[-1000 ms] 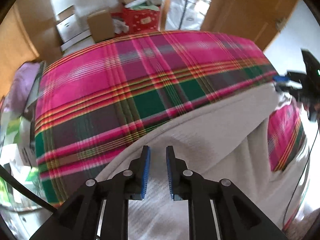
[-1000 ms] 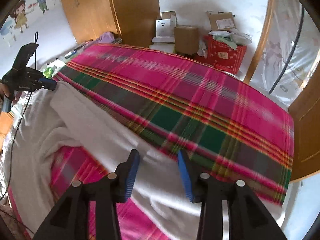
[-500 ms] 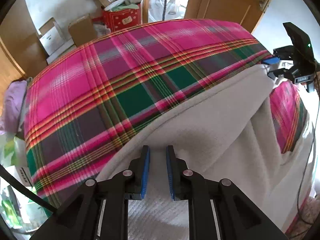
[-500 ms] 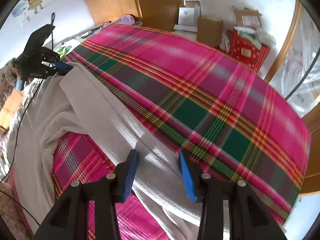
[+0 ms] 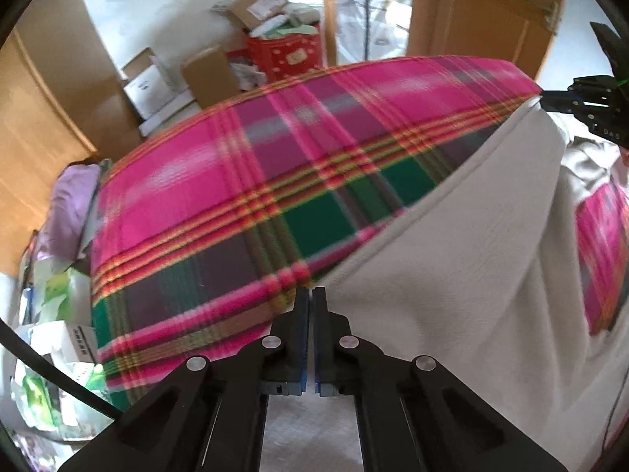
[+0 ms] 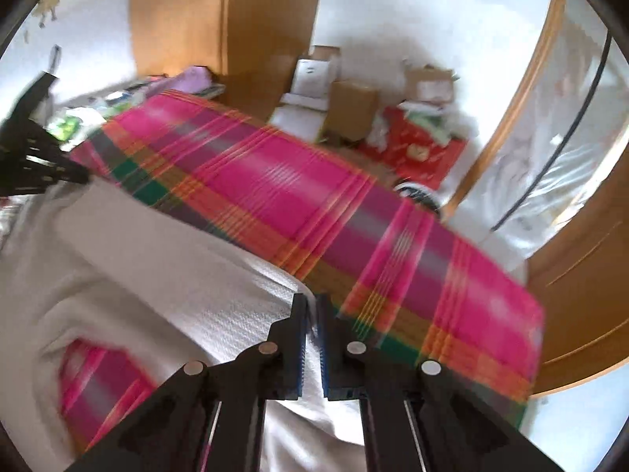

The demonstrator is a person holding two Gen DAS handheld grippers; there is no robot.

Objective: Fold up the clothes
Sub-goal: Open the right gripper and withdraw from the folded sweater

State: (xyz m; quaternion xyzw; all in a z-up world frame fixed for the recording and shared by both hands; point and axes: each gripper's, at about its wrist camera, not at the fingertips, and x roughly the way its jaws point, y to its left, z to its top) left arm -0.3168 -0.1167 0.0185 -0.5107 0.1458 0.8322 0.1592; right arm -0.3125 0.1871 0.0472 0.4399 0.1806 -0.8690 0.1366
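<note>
The left gripper (image 5: 310, 295) has its fingers (image 5: 300, 330) pressed nearly together, pinching the near corner of a white waffle-knit garment (image 5: 452, 275). From that corner the cloth's upper edge runs taut, up and to the right across the left wrist view, to the right gripper (image 5: 550, 98), whose dark tips meet the cloth's far corner at the frame's right edge.

In the right wrist view, the right gripper's blue-padded fingers (image 6: 324, 338) are likewise drawn close, clamped on the edge of the white cloth that passes between them. The garment spreads down and to the left from there, with folds and a hollow through which the bedcover shows. The left gripper appears at the far left of that view as a dark shape at the cloth's other corner.

The garment lies over the near side of a bed with a pink, green and purple plaid cover (image 5: 236, 196). Beyond the bed, against the white wall, stand cardboard boxes (image 5: 210, 74) and a red bin (image 5: 289, 55) stuffed with papers. A wooden door (image 5: 483, 11) is at the back right. Both views are blurred.
</note>
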